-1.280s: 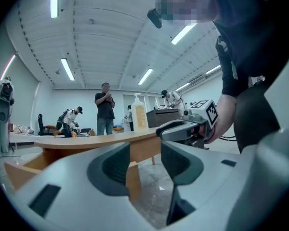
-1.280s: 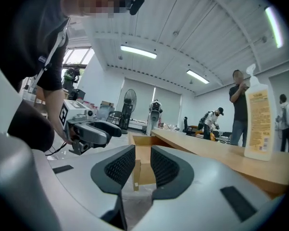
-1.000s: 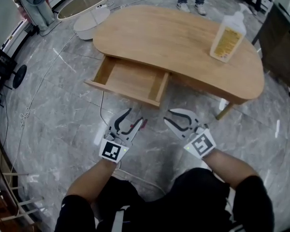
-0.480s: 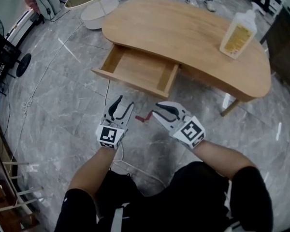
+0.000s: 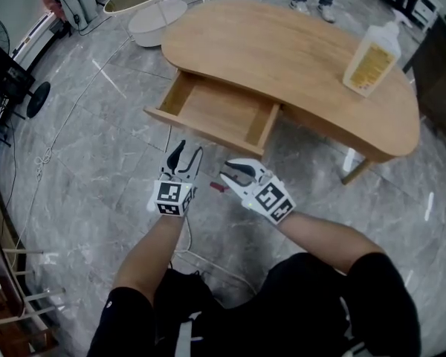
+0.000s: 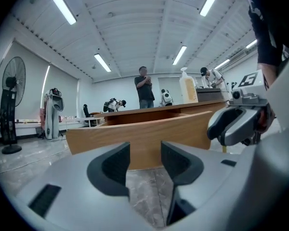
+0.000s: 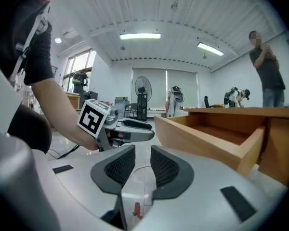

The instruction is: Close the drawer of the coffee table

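- under the near edge of the surface [image 5: 282,43], toward its left end, the drawer [image 5: 219,114] stands pulled well out over the floor, not yet closed, and it looks empty in the head view.
- its front panel [image 6: 149,134] is the long axis that matters. it runs along that near edge, slanting from upper left to lower right in the head view, and the drawer would slide in square to it, toward the surface's far edge.
- the left claw [image 5: 188,152] sits just short of the panel, left of its middle, pointing almost straight at it. in the left gripper view the panel fills the space beyond the jaws, which stand wide apart with nothing between them.
- the right claw [image 5: 228,174] is a little further back, right of the panel's middle, and is turned across toward the left claw rather than at the wood. its own view has the drawer off to the right, seen corner-on, with the left claw ahead. its jaws stand a narrow gap apart, with nothing between them.
- judgement: the left claw is nearer and better squared, so it looks likelier to meet the panel first. a push near one end could skew the drawer, so contact near the middle, or both claws spread along the panel, would serve best.
- a bottle [image 5: 372,54] stands near the surface's right end, well apart from all this.
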The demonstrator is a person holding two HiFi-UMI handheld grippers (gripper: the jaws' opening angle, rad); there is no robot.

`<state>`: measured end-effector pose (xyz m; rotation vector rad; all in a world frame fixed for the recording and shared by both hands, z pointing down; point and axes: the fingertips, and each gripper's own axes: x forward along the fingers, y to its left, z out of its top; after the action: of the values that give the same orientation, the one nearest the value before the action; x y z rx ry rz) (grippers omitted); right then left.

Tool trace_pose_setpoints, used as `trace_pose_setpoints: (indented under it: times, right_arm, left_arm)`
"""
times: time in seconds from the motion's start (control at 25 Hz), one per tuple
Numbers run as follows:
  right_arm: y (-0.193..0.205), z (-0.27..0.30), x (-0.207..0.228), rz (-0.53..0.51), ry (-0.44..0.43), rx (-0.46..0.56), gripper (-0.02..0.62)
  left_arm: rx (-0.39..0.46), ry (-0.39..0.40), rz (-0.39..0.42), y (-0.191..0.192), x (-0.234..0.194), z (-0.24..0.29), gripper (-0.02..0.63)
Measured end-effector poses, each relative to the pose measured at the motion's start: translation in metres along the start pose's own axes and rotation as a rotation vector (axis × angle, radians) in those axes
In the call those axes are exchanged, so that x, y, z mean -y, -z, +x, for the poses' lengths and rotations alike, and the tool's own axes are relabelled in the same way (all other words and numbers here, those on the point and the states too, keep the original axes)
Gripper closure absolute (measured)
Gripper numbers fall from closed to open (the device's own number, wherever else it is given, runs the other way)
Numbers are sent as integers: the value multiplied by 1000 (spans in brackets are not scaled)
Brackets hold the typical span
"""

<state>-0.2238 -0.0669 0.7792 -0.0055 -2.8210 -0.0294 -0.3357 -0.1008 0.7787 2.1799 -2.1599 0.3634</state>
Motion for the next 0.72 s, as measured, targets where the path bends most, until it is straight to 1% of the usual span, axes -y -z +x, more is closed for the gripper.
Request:
trace_pose_setpoints:
  times: [0.08,0.16,0.32,0.4,0.48,0.6,0.68,0.72]
  right_arm:
    - [0,2,5,52,6,37,520]
    - [-4,0,11,63,17,65,520]
    - [-8,0,23,87,60,98,520]
    - [-5,1,22,80,56,76,520]
    - [2,-5,21,103,49,36,520]
    - [3,-23,15,176,44,16,520]
    - [-11,-43,10,189,41,31,520]
    - [-22,-55,7,179,41,36,520]
  left_arm:
    - [11,-22,-41,-1,-10,1,405]
    - [24,-23,-53,-1,-15,0,405]
    - [11,45,-9,2,-11,3,405]
    - [-14,56,-11,6,-14,7,405]
    - [-48,39,-50,12,-22,8,405]
    - [-89,-11,-123,14,-32,1,405]
    - [-125,-24,-124,7,-28,-7,405]
    - [-147,-29,-119,2,-25,-11,405]
